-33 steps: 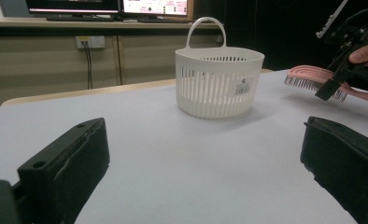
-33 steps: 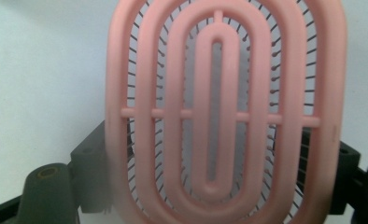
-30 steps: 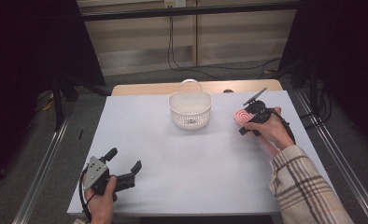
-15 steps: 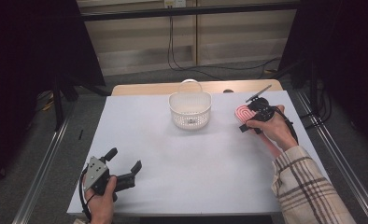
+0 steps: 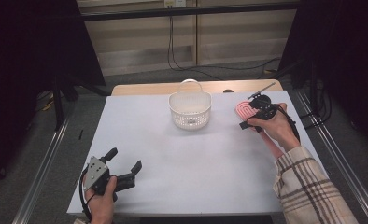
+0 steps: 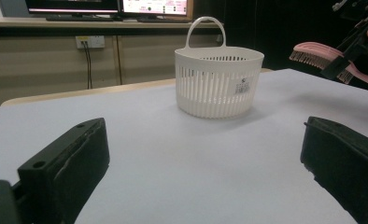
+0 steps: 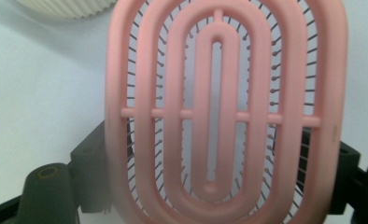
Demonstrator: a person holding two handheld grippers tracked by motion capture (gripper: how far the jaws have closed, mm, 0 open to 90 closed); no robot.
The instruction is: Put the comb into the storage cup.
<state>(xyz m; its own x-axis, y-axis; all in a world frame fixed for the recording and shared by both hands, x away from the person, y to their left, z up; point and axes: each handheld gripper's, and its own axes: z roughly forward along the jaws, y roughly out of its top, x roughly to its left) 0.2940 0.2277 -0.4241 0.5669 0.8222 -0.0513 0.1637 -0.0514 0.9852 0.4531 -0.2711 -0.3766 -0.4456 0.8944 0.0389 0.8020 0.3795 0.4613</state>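
Holding pink hairbrush (image 7: 224,107) in our right gripper (image 5: 256,113) w/ jaws clamped on it, right of white basket (image 5: 190,110) — left gripper (image 5: 124,168) jaws wide, empty.

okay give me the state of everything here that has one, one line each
pink hairbrush: held off the table in the right gripper, bristles facing down
white basket: upright on the table, handle up, nothing seen inside
right gripper: shut on the hairbrush, raised to the right of the basket
left gripper: open, holding nothing, low over the table's near left
table: white top, bears the basket
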